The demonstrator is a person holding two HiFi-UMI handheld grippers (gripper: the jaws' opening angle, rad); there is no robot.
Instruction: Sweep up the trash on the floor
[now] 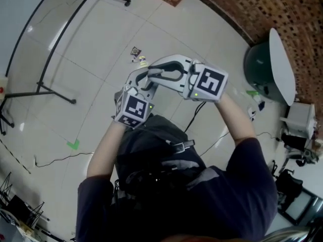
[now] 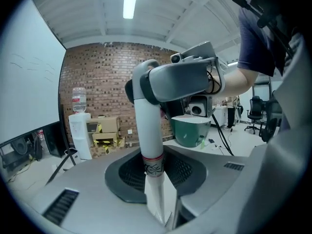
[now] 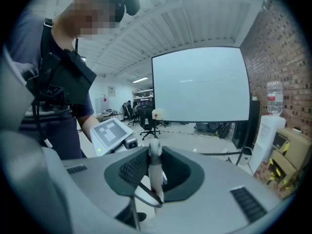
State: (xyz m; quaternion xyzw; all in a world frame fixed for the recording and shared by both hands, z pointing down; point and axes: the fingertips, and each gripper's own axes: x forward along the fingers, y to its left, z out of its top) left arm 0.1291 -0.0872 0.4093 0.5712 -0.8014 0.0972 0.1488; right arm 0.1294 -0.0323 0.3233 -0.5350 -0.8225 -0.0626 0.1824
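Observation:
Both grippers are held close together in front of the person's chest. A white pole with a red band and a black print stands upright between the jaws of my left gripper, which is shut on it. The pole's rounded top end, with a black strap loop, sits in my right gripper, which is shut on it just above the left one. In the head view the left gripper and right gripper overlap and hide the pole. Small bits of trash lie on the pale floor ahead.
A dark green bin with a white lid stands to the right by the brick wall. A black rack's legs cross the floor on the left. A green tape mark and a thin cable lie near the person's feet.

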